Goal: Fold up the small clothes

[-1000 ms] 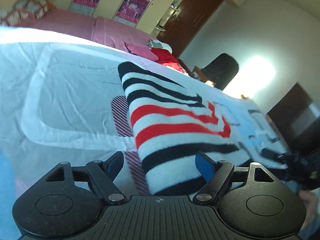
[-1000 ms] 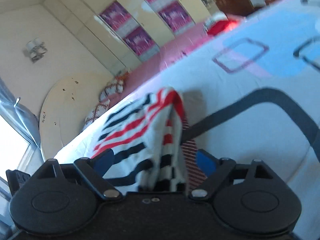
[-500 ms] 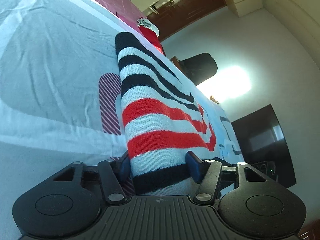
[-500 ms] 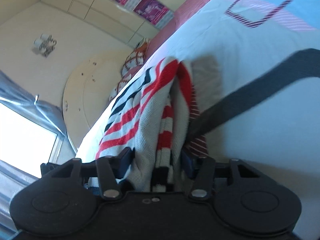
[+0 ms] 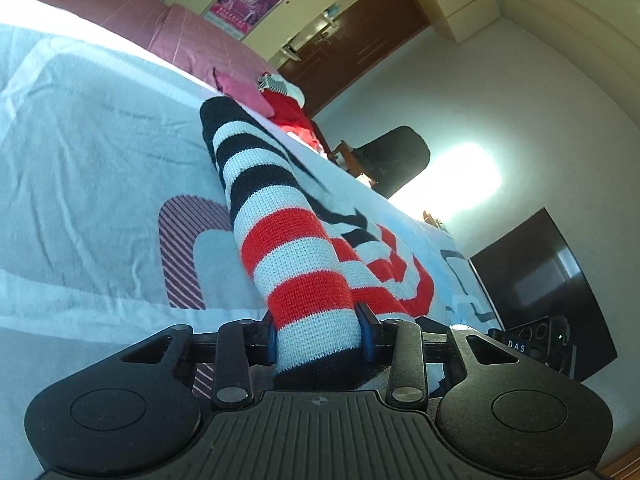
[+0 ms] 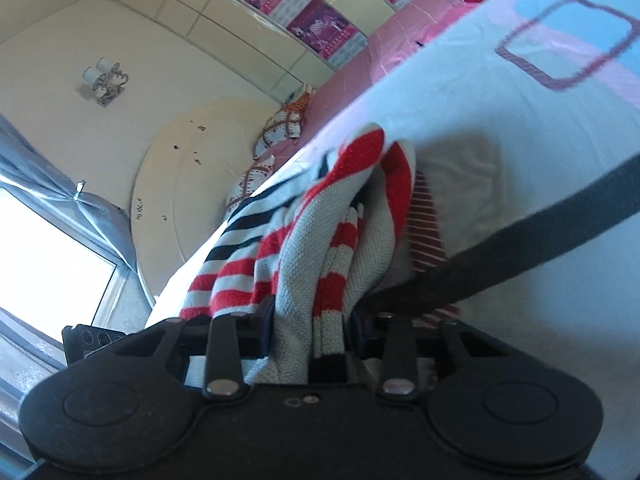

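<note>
Left gripper (image 5: 319, 338): tilted down toward the bed (image 5: 92, 168), jaws just closed in and now clamped on a bunched edge of the striped knit sweater (image 5: 288, 252). Blue pads (image 5: 271, 340) press the fabric on both sides; a rolled ridge of black, white and red bands runs away from the jaws across the bedcover. The rest of the sweater lies flat to the right of that ridge.

Right gripper (image 6: 310, 334): also angled down at the bed, jaws just drawn in and clamped on several gathered layers of the same sweater (image 6: 320, 240). The folds stand up between the jaws and drape back onto the bed. View is slightly blurred; pads mostly hidden by the cloth.

Sweater rests on the white bedcover (image 6: 500, 128) with its printed dark and striped shapes, lifted only at the two gripped ends.

Far edge of the bed: a small pile of red and pink clothes (image 5: 280, 100). Beyond it, a pink sheet (image 5: 120, 8). Headboard (image 6: 192, 184) and window (image 6: 44, 256) show in the right view.
</note>
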The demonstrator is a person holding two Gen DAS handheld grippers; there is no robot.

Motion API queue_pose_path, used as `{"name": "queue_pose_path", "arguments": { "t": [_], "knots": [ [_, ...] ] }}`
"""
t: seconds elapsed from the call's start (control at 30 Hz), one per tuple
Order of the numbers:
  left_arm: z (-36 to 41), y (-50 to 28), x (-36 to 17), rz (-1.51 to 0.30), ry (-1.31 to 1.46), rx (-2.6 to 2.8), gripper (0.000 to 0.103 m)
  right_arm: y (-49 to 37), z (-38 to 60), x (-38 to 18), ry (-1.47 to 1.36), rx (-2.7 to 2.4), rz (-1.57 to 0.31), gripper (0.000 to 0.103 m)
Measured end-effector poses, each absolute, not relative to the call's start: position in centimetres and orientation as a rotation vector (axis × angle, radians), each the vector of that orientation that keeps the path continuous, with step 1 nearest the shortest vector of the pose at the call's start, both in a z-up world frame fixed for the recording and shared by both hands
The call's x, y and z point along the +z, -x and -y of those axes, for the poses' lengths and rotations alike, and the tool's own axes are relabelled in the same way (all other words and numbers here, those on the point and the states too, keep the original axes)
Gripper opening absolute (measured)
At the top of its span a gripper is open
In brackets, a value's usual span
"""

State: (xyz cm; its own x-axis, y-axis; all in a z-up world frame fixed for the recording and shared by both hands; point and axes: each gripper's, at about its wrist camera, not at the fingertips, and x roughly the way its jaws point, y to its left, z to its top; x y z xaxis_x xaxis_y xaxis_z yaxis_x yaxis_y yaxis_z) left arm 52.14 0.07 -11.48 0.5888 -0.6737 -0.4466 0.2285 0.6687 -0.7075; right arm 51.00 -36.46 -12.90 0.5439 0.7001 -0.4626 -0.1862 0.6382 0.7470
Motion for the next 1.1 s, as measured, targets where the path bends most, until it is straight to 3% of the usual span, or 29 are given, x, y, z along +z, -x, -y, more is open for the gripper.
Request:
{"name": "queue_pose_path", "arguments": {
  "t": [0.3, 0.5, 0.77, 0.93, 1.0, 1.03, 1.07, 1.1],
  "knots": [
    [-7.5, -48.3, -6.7, -0.694, 0.619, -0.548, 0.037, -49.5, 29.3, -8.5, -0.642, 0.635, -0.802, 0.035],
    [-16.6, -44.4, -5.4, -0.662, 0.613, -0.476, 0.037, -49.4, 21.0, -7.7, -0.632, 0.711, -0.81, 0.035],
    [-28.3, -40.3, -7.7, -0.672, 0.623, -0.335, 0.037, -49.5, 9.4, -10.1, -0.628, 0.809, -0.876, 0.035],
    [-31.5, -39.0, -12.5, -0.747, 0.647, -0.25, 0.038, -49.6, 4.4, -14.1, -0.602, 0.805, -0.977, 0.035],
    [-32.0, -38.4, -14.3, -0.746, 0.66, -0.219, 0.054, -49.2, 4.9, -16.2, -0.617, 0.768, -0.959, 0.033],
    [-32.2, -38.0, -14.3, -0.726, 0.675, -0.191, 0.057, -49.0, 5.9, -16.7, -0.692, 0.758, -0.942, 0.033],
    [-32.3, -37.3, -13.9, -0.71, 0.657, -0.152, 0.064, -48.7, 6.6, -16.4, -0.713, 0.724, -0.936, 0.035],
    [-32.4, -36.7, -13.2, -0.685, 0.62, -0.108, 0.067, -48.4, 7.3, -15.8, -0.713, 0.681, -0.92, 0.043]
  ]
}}
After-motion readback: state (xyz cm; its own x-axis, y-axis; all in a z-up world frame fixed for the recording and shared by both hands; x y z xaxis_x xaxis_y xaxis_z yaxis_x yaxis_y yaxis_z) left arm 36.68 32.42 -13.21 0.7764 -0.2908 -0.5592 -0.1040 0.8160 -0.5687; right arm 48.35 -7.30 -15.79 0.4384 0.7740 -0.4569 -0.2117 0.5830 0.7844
